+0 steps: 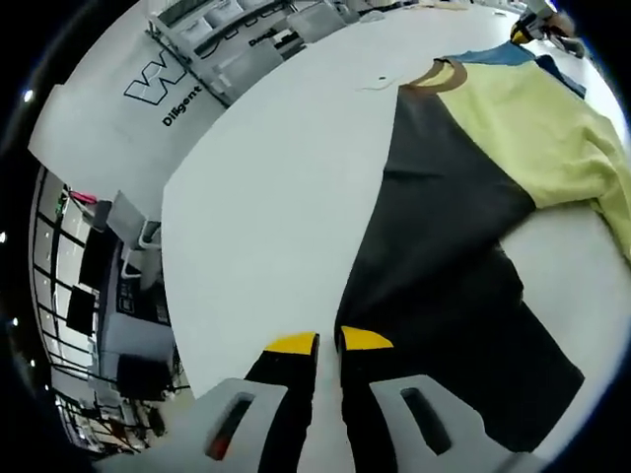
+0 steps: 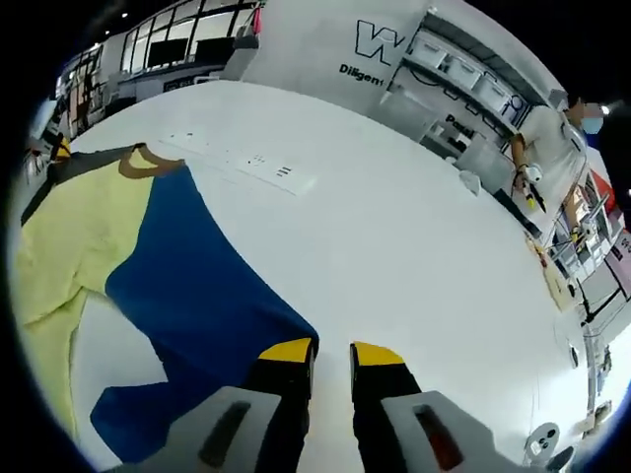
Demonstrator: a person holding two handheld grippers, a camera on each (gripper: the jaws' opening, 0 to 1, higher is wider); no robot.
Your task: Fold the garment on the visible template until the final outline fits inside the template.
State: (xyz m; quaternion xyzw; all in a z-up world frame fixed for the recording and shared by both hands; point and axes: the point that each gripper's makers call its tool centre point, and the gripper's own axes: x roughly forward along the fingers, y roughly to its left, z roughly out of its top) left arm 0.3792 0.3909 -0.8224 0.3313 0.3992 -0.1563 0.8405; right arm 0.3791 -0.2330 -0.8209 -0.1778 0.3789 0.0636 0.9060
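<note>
Both fingers nearly together, garment on white table, shelving behind.

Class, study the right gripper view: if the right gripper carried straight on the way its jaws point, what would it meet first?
Probably bare white table. The right gripper sits at the blue garment panel's edge; beyond the tips only tabletop shows, though depth is uncertain.

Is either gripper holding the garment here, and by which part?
Cannot tell: both the left gripper and right gripper sit nearly closed at the garment hem edge.
</note>
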